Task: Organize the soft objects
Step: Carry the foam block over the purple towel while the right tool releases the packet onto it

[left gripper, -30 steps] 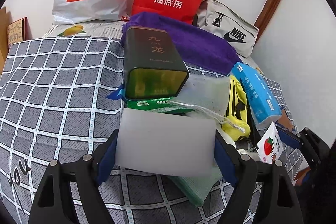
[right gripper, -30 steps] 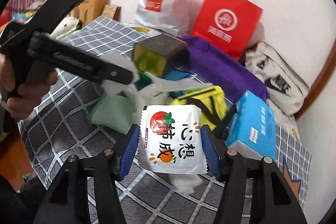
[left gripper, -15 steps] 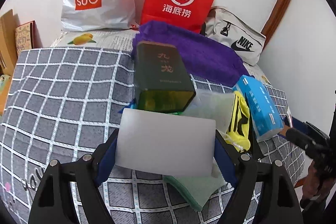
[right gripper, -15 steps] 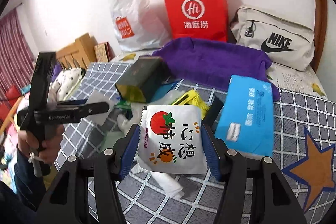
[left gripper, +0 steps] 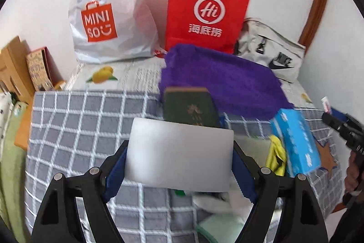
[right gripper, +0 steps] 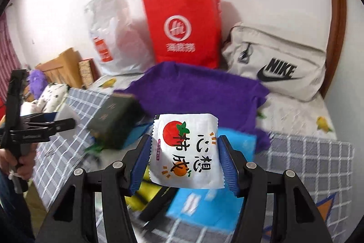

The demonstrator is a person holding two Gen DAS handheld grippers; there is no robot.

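Green tin (left gripper: 190, 107) half hidden behind the white pack (left gripper: 179, 155), lettering blurred.

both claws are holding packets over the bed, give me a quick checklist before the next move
1. Left claw grip on the plain white packet: ok, pads press both sides.
2. Right claw grip on the persimmon-print packet: ok, held squarely.
3. Both packets lifted off the checked blanket: ok.
4. The claws apart from each other: ok.
5. Drop spot chosen, red bag or white Miniso bag: cannot tell.
6. Bag mouths open enough: cannot tell, not visible.
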